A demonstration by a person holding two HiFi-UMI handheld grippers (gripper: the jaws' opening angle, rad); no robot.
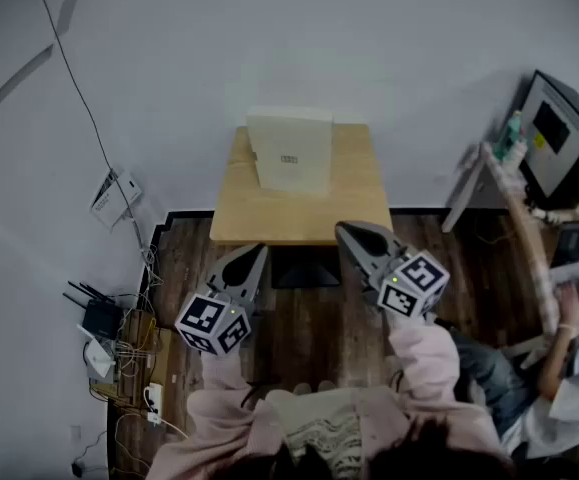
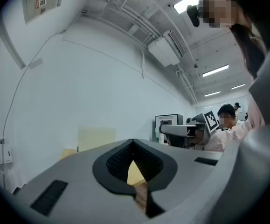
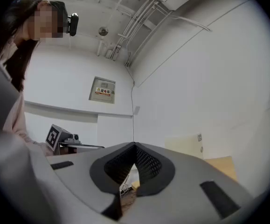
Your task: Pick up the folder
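Note:
A pale cream folder [image 1: 290, 149] stands upright on the small wooden table [image 1: 359, 203], leaning toward the wall. It shows as a pale panel [image 2: 96, 138] in the left gripper view and as the folder [image 3: 185, 144] in the right gripper view. My left gripper [image 1: 254, 259] hangs short of the table's near edge, jaws shut with nothing between them. My right gripper [image 1: 348, 236] hovers at the table's near right edge, also shut with nothing held. Both point level toward the wall.
A router and tangled cables [image 1: 109, 333] lie on the floor at left, with a wall box [image 1: 115, 196] above them. A second desk with a monitor [image 1: 559, 128] and a seated person [image 1: 559, 368] stands at right. Dark wood floor [image 1: 309, 318] lies between me and the table.

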